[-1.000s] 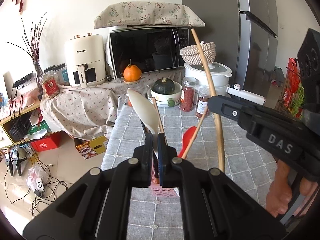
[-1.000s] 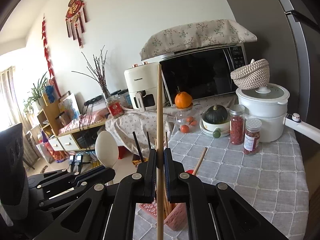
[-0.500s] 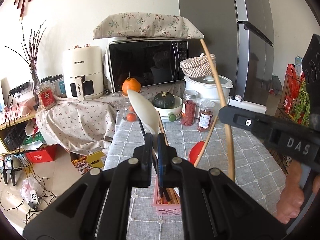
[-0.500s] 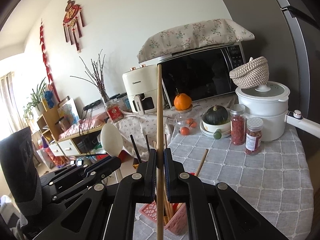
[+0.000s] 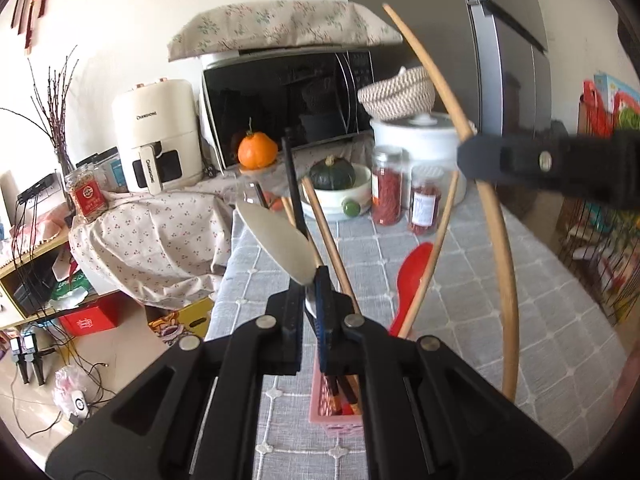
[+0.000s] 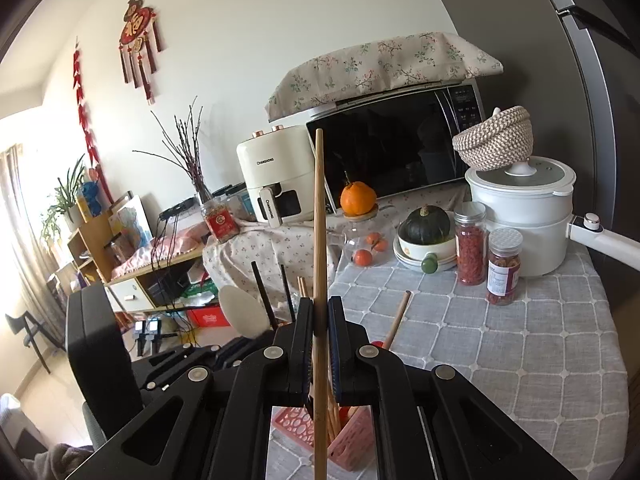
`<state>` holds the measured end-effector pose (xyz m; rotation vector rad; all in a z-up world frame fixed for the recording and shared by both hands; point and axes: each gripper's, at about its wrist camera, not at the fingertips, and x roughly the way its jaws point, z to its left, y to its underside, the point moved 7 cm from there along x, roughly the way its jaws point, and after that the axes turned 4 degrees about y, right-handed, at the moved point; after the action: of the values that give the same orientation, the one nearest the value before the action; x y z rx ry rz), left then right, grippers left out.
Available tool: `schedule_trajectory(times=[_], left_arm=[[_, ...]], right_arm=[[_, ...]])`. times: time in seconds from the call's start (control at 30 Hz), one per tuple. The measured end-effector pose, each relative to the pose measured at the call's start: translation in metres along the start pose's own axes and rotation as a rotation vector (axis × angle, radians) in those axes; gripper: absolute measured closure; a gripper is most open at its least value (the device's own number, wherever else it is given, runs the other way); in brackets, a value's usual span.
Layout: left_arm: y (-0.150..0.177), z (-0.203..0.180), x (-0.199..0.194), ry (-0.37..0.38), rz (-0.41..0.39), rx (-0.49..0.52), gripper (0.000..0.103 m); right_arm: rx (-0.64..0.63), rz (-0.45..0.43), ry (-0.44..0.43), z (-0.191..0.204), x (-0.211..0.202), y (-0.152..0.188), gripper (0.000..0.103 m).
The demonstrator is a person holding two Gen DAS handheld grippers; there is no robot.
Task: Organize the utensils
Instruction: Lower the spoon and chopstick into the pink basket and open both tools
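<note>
- Left gripper [image 5: 311,312], lower centre of the left wrist view: jaws pinch the neck of a white spoon [image 5: 276,242], whose bowl slants toward upper left.
- Right gripper [image 6: 319,322], lower centre of the right wrist view: jaws pinch a long wooden stick [image 6: 319,216], held near upright.
- Pink utensil basket [image 6: 352,446], bottom centre, on the grey checked tablecloth [image 6: 520,344]: it holds black chopsticks [image 5: 293,184], wooden chopsticks [image 5: 328,232] and a red spoon [image 5: 412,276].
- Risk, judged: the basket is crowded and looks light; either lowered tool may catch a leaning handle and tip or drag it.
- Risk, judged: both tools converge on one opening, so stick and spoon may collide.
- Edges: the basket stands near the cloth's left edge, with floor beyond.
- Open room: bare cloth lies at right; spice jars [image 6: 486,252] and the white cooker [image 6: 524,216] stand well apart, upper right.
</note>
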<state>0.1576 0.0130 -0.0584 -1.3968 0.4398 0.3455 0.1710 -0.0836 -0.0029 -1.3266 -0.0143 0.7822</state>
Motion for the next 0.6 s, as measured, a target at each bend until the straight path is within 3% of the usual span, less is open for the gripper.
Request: schedule_trajectory(times=[0.3, 0.33, 0.4, 0.47, 0.6], left_arm=[[0.013, -0.008, 0.004, 0.003, 0.049, 0.044, 0.095], [0.014, -0.008, 0.004, 0.010, 0.059, 0.042, 0.092], [0.015, -0.007, 0.005, 0.018, 0.074, 0.033, 0.072], [0.014, -0.007, 0.003, 0.018, 0.069, 0.027, 0.061], [0.013, -0.005, -0.001, 0.033, 0.062, 0.009, 0.057]], right_arm=[[0.000, 0.015, 0.010, -0.004, 0.005, 0.004, 0.096], [0.000, 0.016, 0.012, -0.004, 0.005, 0.005, 0.096], [-0.002, 0.020, 0.015, -0.005, 0.006, 0.006, 0.096], [-0.001, 0.022, 0.019, -0.006, 0.006, 0.006, 0.096], [0.000, 0.022, 0.020, -0.007, 0.006, 0.006, 0.096]])
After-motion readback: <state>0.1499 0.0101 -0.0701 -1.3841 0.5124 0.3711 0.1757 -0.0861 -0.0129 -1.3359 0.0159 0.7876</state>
